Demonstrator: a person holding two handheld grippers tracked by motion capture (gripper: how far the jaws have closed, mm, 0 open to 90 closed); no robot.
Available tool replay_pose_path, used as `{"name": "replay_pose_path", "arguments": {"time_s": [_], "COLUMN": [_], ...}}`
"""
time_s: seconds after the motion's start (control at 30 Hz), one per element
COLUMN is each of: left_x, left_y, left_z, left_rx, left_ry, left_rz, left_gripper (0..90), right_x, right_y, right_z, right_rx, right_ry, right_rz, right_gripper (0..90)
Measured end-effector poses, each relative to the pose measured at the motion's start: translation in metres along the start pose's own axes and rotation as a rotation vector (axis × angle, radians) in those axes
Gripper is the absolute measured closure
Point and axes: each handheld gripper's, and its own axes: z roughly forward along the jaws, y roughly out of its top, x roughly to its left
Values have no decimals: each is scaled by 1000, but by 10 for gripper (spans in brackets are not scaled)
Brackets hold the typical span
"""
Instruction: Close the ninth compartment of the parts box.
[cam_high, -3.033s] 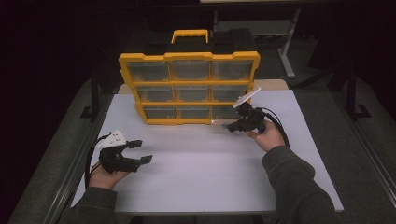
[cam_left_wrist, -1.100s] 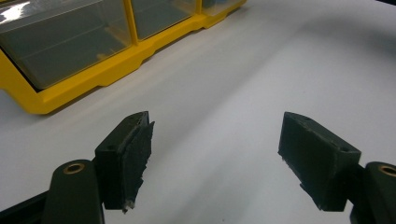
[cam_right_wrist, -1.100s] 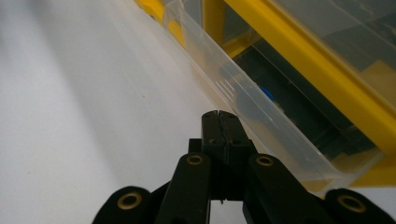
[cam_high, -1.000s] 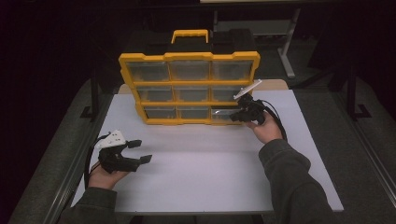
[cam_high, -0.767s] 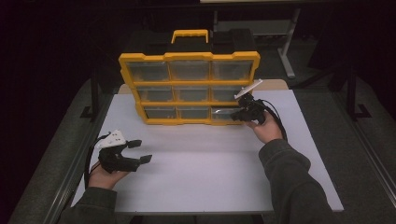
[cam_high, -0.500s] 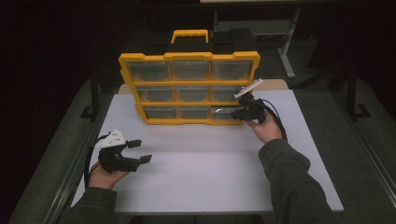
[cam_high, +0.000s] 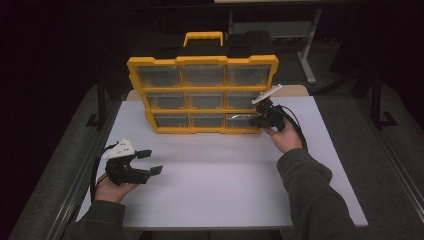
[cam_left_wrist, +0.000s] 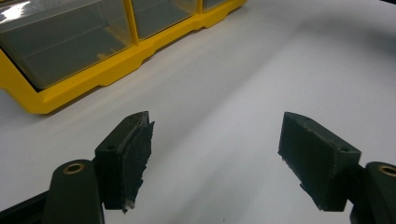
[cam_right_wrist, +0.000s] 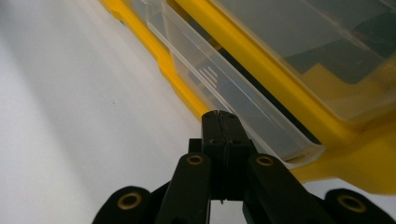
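Right tongs (cam_high: 261, 119), jaws together at the lip of the bottom-right drawer (cam_right_wrist: 233, 100) of the organizer (cam_high: 202, 90) at centre frame, have moved in since earlier, suggesting a pull; left tongs (cam_high: 149, 162) idle, apart, lower left.

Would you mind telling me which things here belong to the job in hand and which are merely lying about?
In play:
- yellow organiser
- its bottom right drawer, slightly pulled out
- right gripper, shut at that drawer's front edge

Idle or background:
- left gripper, open above the bare table
- dark frames behind the table
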Motion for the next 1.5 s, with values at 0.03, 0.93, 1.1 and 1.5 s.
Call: {"name": "replay_pose_path", "arguments": {"time_s": [0.03, 0.93, 1.1, 1.5], "left_x": [0, 0, -1, -2], "left_y": [0, 0, 1, 1], "left_z": [0, -1, 0, 0], "left_rx": [0, -5, 0, 2], "left_ry": [0, 0, -1, 1], "left_rz": [0, -2, -1, 8], "left_gripper": [248, 247, 247, 246], "right_x": [0, 0, 2, 3], "right_y": [0, -1, -1, -5], "right_z": [0, 0, -1, -5], "right_rx": [-2, -24, -24, -40], "right_ry": [-3, -26, -4, 70], "right_rz": [1, 2, 2, 56], "right_gripper": [888, 840, 819, 755]}}
